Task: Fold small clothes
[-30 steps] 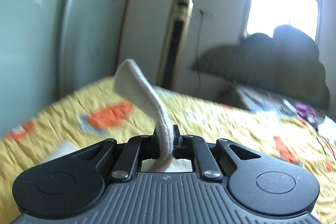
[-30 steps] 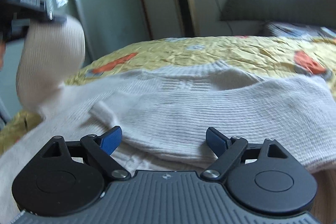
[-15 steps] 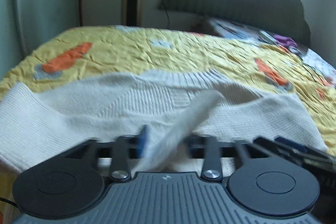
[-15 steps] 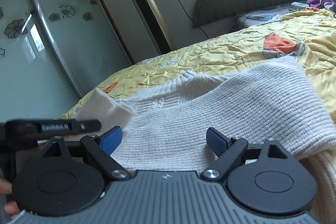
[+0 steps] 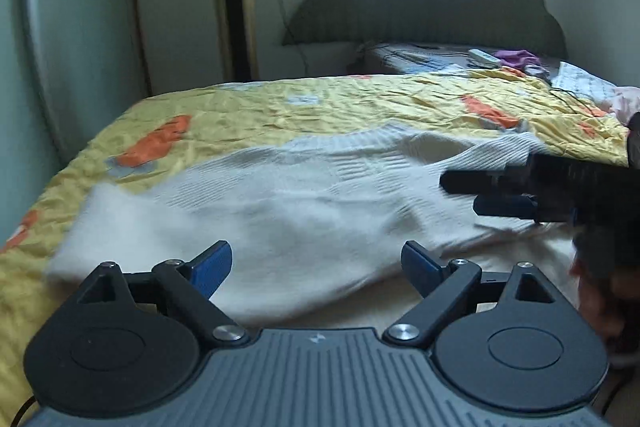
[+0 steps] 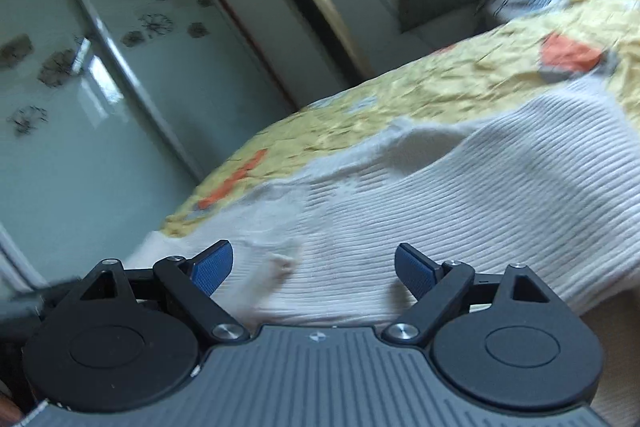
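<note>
A yellow bedspread [image 5: 320, 107] covers the bed, with a white sweater [image 5: 304, 195] spread flat on it. The left hand-held gripper [image 5: 316, 263] has just been opening and stands wide, empty; the right hand-held gripper [image 6: 312, 263] is wide and empty above the knit.

both wrist views low, close — shared sweater [image 5: 304, 195]

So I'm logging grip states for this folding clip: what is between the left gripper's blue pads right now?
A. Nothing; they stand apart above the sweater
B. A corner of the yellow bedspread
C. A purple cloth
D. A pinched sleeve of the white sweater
A. The left gripper has just been opening, and its blue pads stand wide apart with nothing pinched, only the white sweater lying on the yellow bedspread beyond them.
</note>
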### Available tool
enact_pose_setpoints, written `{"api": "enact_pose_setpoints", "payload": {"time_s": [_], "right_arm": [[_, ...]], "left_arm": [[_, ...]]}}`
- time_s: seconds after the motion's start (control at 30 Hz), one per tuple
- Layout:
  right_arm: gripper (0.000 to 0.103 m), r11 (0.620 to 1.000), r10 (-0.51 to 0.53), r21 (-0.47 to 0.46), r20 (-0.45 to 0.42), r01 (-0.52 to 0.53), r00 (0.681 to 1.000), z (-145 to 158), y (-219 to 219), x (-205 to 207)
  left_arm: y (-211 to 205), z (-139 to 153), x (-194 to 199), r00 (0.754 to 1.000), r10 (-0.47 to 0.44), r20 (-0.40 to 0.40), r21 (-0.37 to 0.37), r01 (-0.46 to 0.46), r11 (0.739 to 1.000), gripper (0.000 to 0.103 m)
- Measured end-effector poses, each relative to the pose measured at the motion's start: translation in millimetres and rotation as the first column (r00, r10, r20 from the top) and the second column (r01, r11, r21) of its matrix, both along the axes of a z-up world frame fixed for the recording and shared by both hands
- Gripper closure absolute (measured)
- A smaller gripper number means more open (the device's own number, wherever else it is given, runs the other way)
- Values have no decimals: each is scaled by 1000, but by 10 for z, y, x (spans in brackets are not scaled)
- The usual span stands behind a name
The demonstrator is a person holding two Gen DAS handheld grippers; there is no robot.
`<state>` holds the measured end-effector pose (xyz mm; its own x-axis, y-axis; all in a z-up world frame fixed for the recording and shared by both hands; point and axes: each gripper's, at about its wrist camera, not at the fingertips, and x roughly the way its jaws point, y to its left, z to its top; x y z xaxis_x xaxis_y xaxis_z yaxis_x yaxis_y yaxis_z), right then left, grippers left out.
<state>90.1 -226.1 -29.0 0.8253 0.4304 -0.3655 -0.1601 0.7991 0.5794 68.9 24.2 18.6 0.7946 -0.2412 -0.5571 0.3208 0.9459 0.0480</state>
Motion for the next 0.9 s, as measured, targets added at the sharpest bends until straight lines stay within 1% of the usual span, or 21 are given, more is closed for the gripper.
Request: {"api": "enact_pose_setpoints", "payload": {"time_s": [0.1,0.17,0.23,0.27,0.3,0.37,0.43,0.47,0.53,0.57,0.6,0.63,0.7,0.8,0.9], "right_arm": [[16,988,85,133,-41,-79,996,-3,18,121],[20,977,119,187,-74,-103,990,-14,53,216],[24,974,134,198,-121,-109,984,-27,97,315],[31,977,129,190,-147,-100,981,-29,116,357],[35,977,129,188,-164,-98,978,-29,139,385],[36,966,166,226,-186,-123,968,-47,170,446],[40,954,202,260,-199,-147,959,-70,229,482],[45,954,210,259,-206,-154,956,-74,270,502],[58,961,206,228,-218,-156,954,-81,353,549],[78,965,199,215,-229,-150,953,-87,382,577],[92,968,191,209,-248,-141,950,-107,397,609],[92,969,184,208,-260,-131,948,-122,404,632],[92,973,174,189,-238,-131,955,-77,423,641],[93,989,137,87,-168,-124,976,174,435,668],[93,995,97,-27,-83,-100,992,489,406,701]], "left_arm": [[185,-58,-72,999,38,-34,-13,-39,999,10],[282,-132,-108,997,59,-52,-22,-60,998,10],[350,-206,-128,995,82,-61,-24,-84,996,10],[379,-243,-128,994,90,-69,-29,-92,995,10],[407,-275,-120,992,98,-81,-39,-101,994,10],[464,-331,-89,988,112,-108,-72,-120,990,10],[494,-374,-63,984,127,-126,-92,-139,986,10],[493,-380,-56,983,128,-130,-90,-141,986,10],[480,-359,-65,984,125,-123,-77,-136,988,10],[477,-337,-72,985,125,-116,-70,-133,989,10],[482,-314,-77,986,131,-107,-60,-138,989,10],[494,-291,-80,985,144,-97,-50,-149,988,10],[537,-250,-73,982,172,-80,-37,-176,984,10],[630,-223,8,971,221,-87,-26,-224,974,10],[736,-198,114,953,292,-85,-30,-295,955,10]]}}
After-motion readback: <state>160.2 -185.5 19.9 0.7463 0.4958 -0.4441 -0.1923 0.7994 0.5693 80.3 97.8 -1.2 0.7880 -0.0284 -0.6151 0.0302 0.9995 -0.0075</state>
